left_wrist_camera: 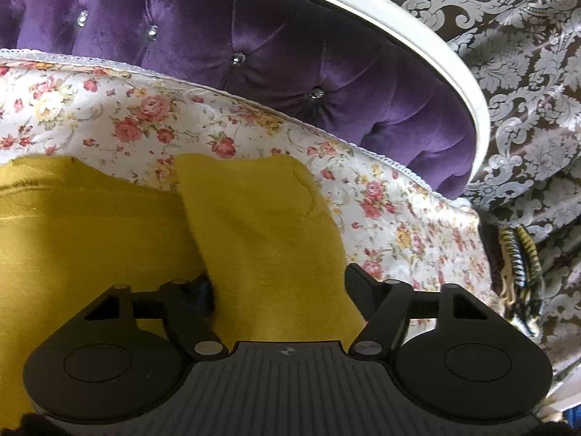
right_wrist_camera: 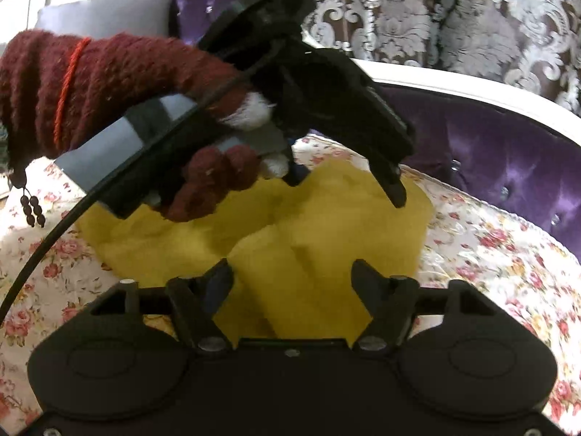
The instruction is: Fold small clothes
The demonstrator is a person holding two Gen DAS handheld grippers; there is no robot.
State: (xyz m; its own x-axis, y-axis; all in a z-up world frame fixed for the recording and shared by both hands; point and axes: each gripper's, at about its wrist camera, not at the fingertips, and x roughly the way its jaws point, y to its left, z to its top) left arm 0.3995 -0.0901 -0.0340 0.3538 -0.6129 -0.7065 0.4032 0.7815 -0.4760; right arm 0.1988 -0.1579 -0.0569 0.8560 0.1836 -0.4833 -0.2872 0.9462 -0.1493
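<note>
A mustard-yellow garment [left_wrist_camera: 254, 225] lies on the floral bedspread [left_wrist_camera: 109, 116]. It also shows in the right wrist view [right_wrist_camera: 290, 239], with a fold running up its middle. My left gripper [left_wrist_camera: 279, 283] is open and low over the garment, its jaws wide apart with cloth between and over the left finger. In the right wrist view the left gripper [right_wrist_camera: 345, 181] is held by a hand in a maroon glove [right_wrist_camera: 109, 83] above the garment's far edge. My right gripper [right_wrist_camera: 294, 276] is open over the garment's near part.
A purple tufted headboard [left_wrist_camera: 290, 54] with a white frame [left_wrist_camera: 417, 29] curves behind the bed. Patterned grey-brown curtains [left_wrist_camera: 526, 72] hang beyond it. A grey pillow [right_wrist_camera: 109, 14] lies at the back left. A black cable [right_wrist_camera: 47, 247] hangs from the left gripper.
</note>
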